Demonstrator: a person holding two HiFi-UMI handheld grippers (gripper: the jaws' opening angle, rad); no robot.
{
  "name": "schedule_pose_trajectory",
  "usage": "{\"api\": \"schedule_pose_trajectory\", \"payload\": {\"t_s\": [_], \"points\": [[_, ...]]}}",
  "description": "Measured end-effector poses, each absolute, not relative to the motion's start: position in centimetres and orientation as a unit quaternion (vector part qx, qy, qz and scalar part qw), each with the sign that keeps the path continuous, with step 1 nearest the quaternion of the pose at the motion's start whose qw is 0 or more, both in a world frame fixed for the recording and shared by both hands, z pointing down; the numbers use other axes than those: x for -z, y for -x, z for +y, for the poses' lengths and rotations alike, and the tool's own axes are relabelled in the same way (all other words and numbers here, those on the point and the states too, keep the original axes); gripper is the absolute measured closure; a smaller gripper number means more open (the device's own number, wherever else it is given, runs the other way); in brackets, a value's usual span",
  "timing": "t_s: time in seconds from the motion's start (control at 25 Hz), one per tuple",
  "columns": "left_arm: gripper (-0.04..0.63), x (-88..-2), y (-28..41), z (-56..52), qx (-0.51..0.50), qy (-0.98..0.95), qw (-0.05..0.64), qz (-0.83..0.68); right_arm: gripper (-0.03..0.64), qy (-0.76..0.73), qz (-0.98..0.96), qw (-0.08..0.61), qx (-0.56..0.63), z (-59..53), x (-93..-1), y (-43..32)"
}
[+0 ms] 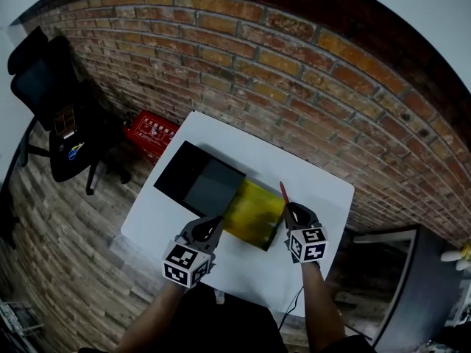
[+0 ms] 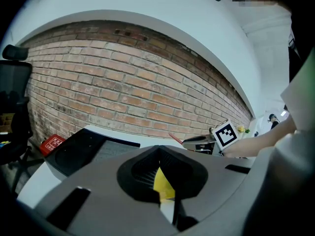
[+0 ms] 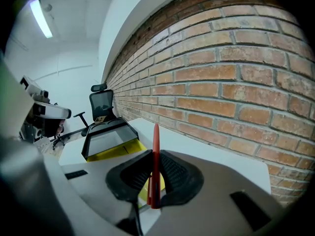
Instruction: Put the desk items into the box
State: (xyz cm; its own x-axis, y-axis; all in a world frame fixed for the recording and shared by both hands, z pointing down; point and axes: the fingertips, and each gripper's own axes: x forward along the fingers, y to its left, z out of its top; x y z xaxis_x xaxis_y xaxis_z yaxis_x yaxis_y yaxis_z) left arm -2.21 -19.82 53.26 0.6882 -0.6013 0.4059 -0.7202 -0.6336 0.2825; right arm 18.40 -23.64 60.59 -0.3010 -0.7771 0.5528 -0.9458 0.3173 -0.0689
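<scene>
A black open box [image 1: 184, 175] [image 2: 78, 146] [image 3: 106, 136] lies on the white table [image 1: 316, 190]. A flat yellow pad [image 1: 256, 210] [image 3: 123, 151] lies against the box's right side. My left gripper [image 1: 215, 226] [image 2: 163, 191] is at the pad's near left edge, shut on a yellow corner [image 2: 162, 183] that shows between the jaws. My right gripper [image 1: 293, 213] [image 3: 153, 181] is just right of the pad, shut on a red pen [image 1: 283, 192] [image 3: 155, 156] that points up and away past the jaws. The left gripper view also shows the right gripper [image 2: 206, 142].
A brick wall [image 1: 294, 65] runs along the table's far side. A black office chair [image 1: 59, 101] and a red case [image 1: 151, 132] stand on the wooden floor to the left. A dark cabinet [image 1: 412, 285] is to the right of the table.
</scene>
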Motion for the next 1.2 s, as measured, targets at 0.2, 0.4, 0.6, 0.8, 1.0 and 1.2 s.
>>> {"api": "schedule_pose_trajectory", "payload": {"t_s": [0.2, 0.4, 0.6, 0.8, 1.0, 1.2], "points": [[0.581, -53.1, 3.1, -19.7, -0.137, -0.892, 0.216, -0.374, 0.555, -0.532, -0.795, 0.212, -0.201, -23.4, -60.6, -15.3], [0.581, -53.4, 4.2, -19.4, -0.142, -0.888, 0.22, -0.378, 0.555, -0.513, -0.805, 0.218, -0.204, -23.2, -61.1, -12.6], [0.581, -54.0, 5.3, -19.1, -0.143, -0.884, 0.224, -0.383, 0.555, -0.497, -0.81, 0.232, -0.207, -23.0, -61.8, -11.0], [0.581, -54.4, 5.6, -18.9, -0.145, -0.882, 0.229, -0.385, 0.555, -0.478, -0.81, 0.259, -0.221, -22.3, -63.6, -10.0], [0.581, -55.0, 5.8, -18.7, -0.148, -0.88, 0.233, -0.386, 0.555, -0.447, -0.809, 0.304, -0.231, -21.3, -66.0, -8.5], [0.581, -55.1, 6.2, -18.5, -0.149, -0.878, 0.237, -0.388, 0.555, -0.425, -0.808, 0.34, -0.225, -20.7, -67.1, -7.2]]}}
